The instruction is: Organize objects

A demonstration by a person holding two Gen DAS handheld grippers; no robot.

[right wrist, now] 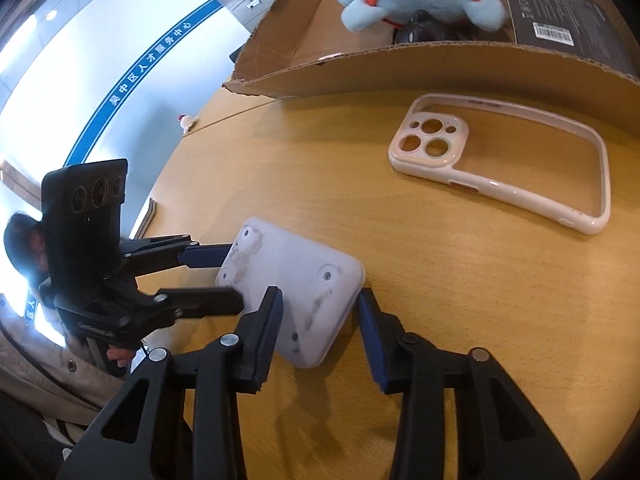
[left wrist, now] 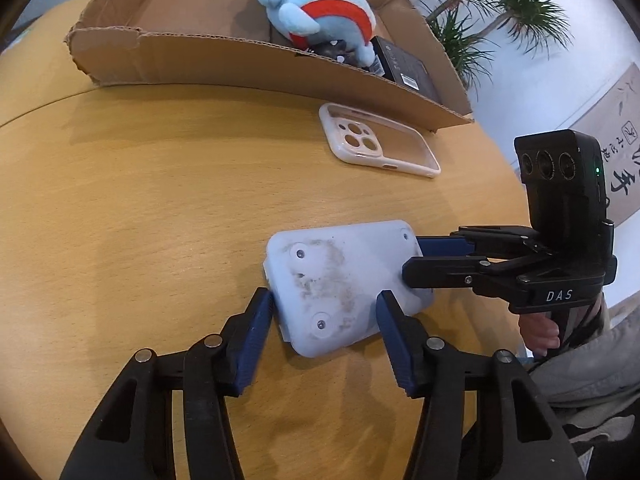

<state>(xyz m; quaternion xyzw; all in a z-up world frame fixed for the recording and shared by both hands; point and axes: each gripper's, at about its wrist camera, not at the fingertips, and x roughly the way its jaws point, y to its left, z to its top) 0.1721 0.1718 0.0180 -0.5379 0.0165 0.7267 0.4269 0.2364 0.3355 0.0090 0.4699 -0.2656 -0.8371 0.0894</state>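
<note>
A white plastic box [left wrist: 340,264], smudged and with screw heads in its face, lies flat on the wooden table [left wrist: 140,200]. My left gripper [left wrist: 325,296] reaches over its near end, and its blue pads [left wrist: 256,332] press the two sides. My right gripper [left wrist: 414,258] comes in from the right and clasps the box's right end. In the right wrist view the same white box [right wrist: 288,264] sits between the right gripper's [right wrist: 318,294] pads, while the left gripper [right wrist: 234,276] holds its left end.
A pale clear phone case [left wrist: 376,140] lies farther back on the table. Behind it stands an open cardboard box [left wrist: 240,60] with a blue plush toy [left wrist: 316,4] and a black carton [left wrist: 404,64] inside. Potted plants [left wrist: 500,4] stand at the back right. A person [right wrist: 24,240] sits at the left.
</note>
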